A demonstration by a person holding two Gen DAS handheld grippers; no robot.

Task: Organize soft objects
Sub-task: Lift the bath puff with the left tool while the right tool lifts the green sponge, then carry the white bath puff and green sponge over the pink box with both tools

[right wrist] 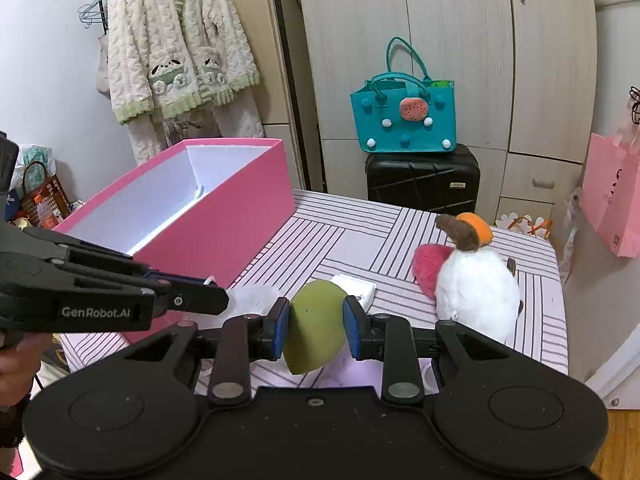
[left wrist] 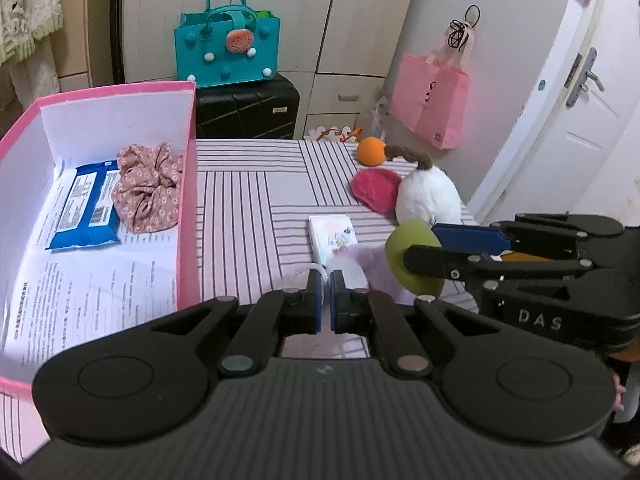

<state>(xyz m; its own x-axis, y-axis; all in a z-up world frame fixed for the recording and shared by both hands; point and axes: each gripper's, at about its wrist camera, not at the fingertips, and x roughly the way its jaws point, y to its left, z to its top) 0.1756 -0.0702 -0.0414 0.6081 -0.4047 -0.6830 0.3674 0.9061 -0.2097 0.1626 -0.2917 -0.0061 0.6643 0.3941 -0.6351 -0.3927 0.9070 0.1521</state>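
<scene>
"DAS" is read on the right gripper (left wrist: 416,258) body in the left wrist view; "GenRobot.AI" is read on the left gripper (right wrist: 224,298) body in the right wrist view. Print on the paper lining the box floor is too small to be read. A barcode and label text are seen on the blue pack (left wrist: 86,204), not legible.

Pink box (left wrist: 186,200), white inside, is set on the left part of the striped worktop (left wrist: 248,200). In it the blue pack and a floral cloth (left wrist: 148,190) are lying side by side, touching.

Green soft piece (right wrist: 316,328), matte, rounded with a tapered lower end, is clamped between the blue pads of the right gripper, over the near edge of the worktop. The left fingers (left wrist: 314,300) are drawn nearly together on a white fluffy item (right wrist: 254,298) with a thin cord; just beside the green piece.

A small white packet (left wrist: 332,240) with a printed picture is lying mid-worktop. Farther right, a white plush (left wrist: 428,196) with a brown top, a red fuzzy piece (left wrist: 376,188) touching it, and an orange ball (left wrist: 371,151) behind.

Off the worktop: teal bag (right wrist: 404,120) with a watermelon patch on a black suitcase (right wrist: 422,178); pink bag (left wrist: 430,106) hung on a door; fleece pyjamas (right wrist: 176,44) on a hanger.
</scene>
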